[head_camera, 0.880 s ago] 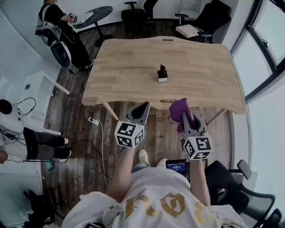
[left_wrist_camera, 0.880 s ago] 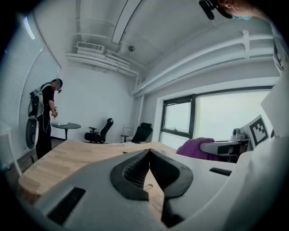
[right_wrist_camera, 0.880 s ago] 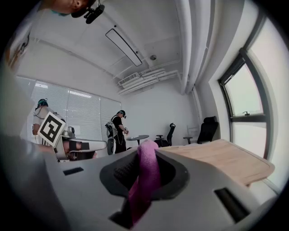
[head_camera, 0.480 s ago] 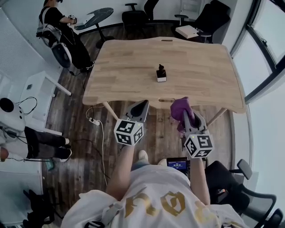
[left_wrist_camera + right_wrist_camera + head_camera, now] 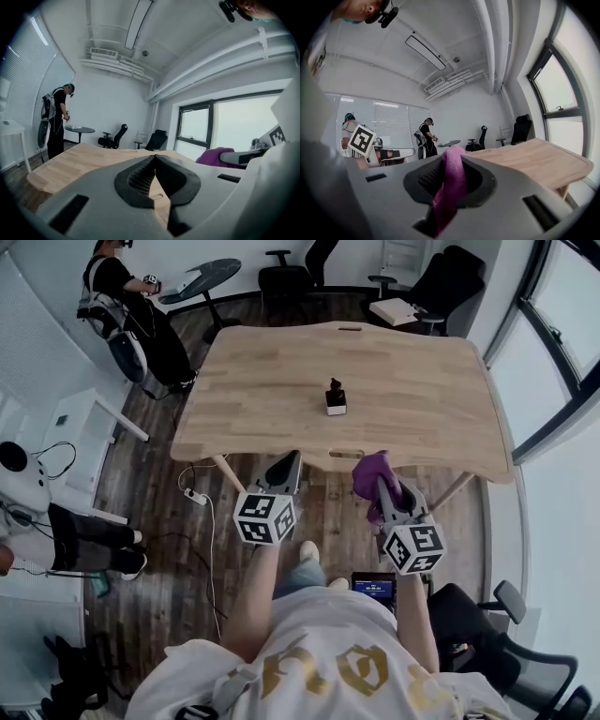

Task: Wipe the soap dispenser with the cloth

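While the right gripper [image 5: 382,486] is clamped on the purple cloth [image 5: 371,472], which bunches up out of its jaws, the left gripper [image 5: 290,461] just beside it is closed on nothing. Both tips sit just short of the near edge of the table [image 5: 441,381]. The soap dispenser [image 5: 335,397] stands upright well ahead, between their two lines, and untouched. This looks like the approach, with the wiping not yet begun. Next, the cloth must be carried forward to the dispenser, and the left jaws would have to part if they are to steady it. Both forearms reach forward side by side, with the grippers roughly level.
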Motion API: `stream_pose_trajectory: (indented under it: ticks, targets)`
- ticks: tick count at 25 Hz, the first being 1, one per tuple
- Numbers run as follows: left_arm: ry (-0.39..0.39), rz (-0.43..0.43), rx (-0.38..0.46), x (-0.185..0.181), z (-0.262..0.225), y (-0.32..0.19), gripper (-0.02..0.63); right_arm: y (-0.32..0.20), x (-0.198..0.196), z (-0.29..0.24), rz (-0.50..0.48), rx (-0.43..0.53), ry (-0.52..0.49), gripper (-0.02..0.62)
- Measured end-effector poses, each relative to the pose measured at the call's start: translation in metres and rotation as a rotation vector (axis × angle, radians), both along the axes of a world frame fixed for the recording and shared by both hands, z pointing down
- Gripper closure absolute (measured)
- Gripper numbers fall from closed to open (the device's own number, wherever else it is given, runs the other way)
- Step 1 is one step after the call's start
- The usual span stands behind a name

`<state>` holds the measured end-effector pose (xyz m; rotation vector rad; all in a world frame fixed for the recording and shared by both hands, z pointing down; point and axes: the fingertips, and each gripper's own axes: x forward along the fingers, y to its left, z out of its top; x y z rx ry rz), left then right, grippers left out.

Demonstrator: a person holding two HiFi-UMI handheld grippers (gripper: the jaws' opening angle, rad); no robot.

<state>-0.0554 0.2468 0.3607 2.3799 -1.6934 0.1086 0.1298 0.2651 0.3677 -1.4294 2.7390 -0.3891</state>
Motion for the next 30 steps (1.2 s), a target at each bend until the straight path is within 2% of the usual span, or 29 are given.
stream_pose_trajectory:
  ticks: [4, 8, 10, 14, 19, 30]
  targets:
    - [0.007, -0.011, -0.002, 0.0, 0.005, -0.013, 0.597, -0.011, 0.005, 0.003, -0.004, -0.002, -0.002, 0.545]
    - [0.059, -0.014, -0.006, -0.001, 0.008, -0.033, 0.597, -0.029, 0.008, 0.01, 0.002, -0.022, -0.009, 0.545]
    - [0.082, 0.004, 0.006, 0.004, 0.006, -0.048, 0.597, -0.042, 0.005, 0.013, -0.01, -0.034, -0.028, 0.545]
    - [0.06, 0.058, 0.014, 0.018, 0.011, -0.086, 0.597, -0.073, -0.004, 0.021, -0.043, -0.054, -0.04, 0.545]
    - [0.076, 0.099, 0.007, 0.015, 0.014, -0.144, 0.597, -0.133, -0.011, 0.028, -0.039, -0.093, -0.035, 0.545]
    - [0.064, 0.086, -0.04, -0.031, 0.035, -0.271, 0.597, -0.273, -0.047, 0.039, -0.047, -0.134, -0.037, 0.545]
